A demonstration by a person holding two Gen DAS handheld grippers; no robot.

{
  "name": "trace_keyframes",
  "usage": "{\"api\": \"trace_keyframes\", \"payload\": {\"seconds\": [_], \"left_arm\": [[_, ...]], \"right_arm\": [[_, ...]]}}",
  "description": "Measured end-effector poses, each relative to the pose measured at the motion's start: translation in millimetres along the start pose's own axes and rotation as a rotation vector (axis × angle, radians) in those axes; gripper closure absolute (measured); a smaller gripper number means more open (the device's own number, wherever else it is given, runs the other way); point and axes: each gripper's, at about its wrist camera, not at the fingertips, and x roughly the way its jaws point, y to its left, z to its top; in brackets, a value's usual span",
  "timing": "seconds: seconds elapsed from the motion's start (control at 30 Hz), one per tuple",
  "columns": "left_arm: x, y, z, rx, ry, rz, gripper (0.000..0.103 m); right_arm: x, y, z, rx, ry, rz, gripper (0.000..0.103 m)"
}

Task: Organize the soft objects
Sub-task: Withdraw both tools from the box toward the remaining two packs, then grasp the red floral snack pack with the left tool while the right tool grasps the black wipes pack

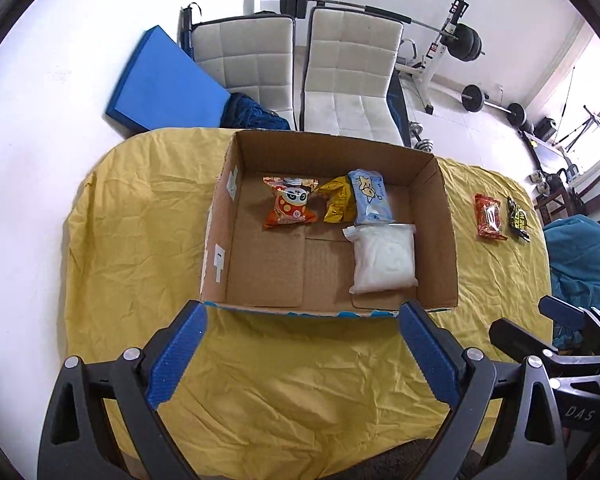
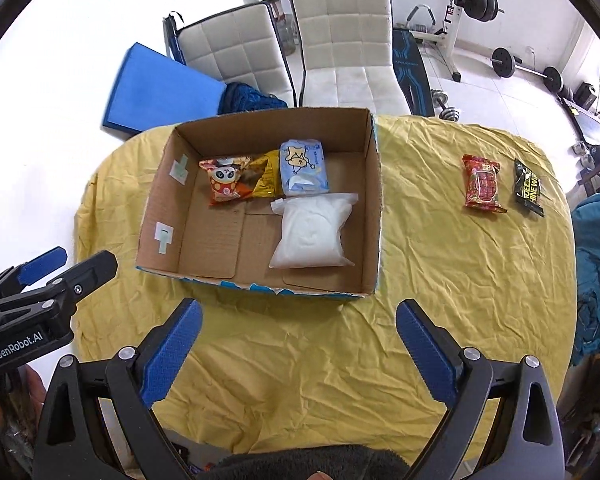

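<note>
An open cardboard box (image 1: 436, 184) (image 2: 374, 184) stands on a table under a yellow cloth (image 1: 140, 240) (image 2: 440, 280). Inside lie an orange panda snack bag (image 1: 290, 208) (image 2: 222, 184), a gold packet (image 1: 338, 200) (image 2: 265, 178), a light blue tissue pack (image 1: 370, 196) (image 2: 303, 168) and a white soft bag (image 1: 384, 258) (image 2: 312, 230). To the right of the box lie a red packet (image 1: 490, 216) (image 2: 482, 184) and a black packet (image 1: 518, 220) (image 2: 529, 188). My left gripper (image 1: 303, 316) (image 2: 84, 260) and right gripper (image 2: 299, 314) (image 1: 520, 316) hover over the near cloth, both open and empty.
Two white padded chairs (image 1: 352, 64) (image 2: 344, 40), a blue mat (image 1: 164, 84) (image 2: 160, 88) and gym weights (image 1: 468, 42) stand beyond the table. A teal cloth (image 1: 580, 256) (image 2: 596, 260) lies at the right edge. A dark fuzzy sleeve (image 2: 300, 464) shows at the bottom.
</note>
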Motion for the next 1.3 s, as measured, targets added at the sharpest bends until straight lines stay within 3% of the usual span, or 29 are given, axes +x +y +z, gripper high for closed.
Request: {"api": "trace_keyframes", "payload": {"seconds": [0.23, 0.43, 0.97, 1.3], "left_arm": [[-8, -20, -6, -0.011, -0.007, 0.007, 0.005], [3, -56, -3, 0.006, 0.011, 0.006, 0.005], [64, -228, 45, 0.167, 0.024, -0.063, 0.005], [145, -319, 91, 0.221, 0.062, -0.064, 0.005]], "right_arm": [[-17, -20, -1, 0.007, -0.026, 0.03, 0.004], [-21, -63, 4, 0.057, -0.03, 0.032, 0.004], [-24, -283, 28, 0.339, -0.05, -0.134, 0.004], [6, -384, 71, 0.38, -0.016, -0.228, 0.004]]}}
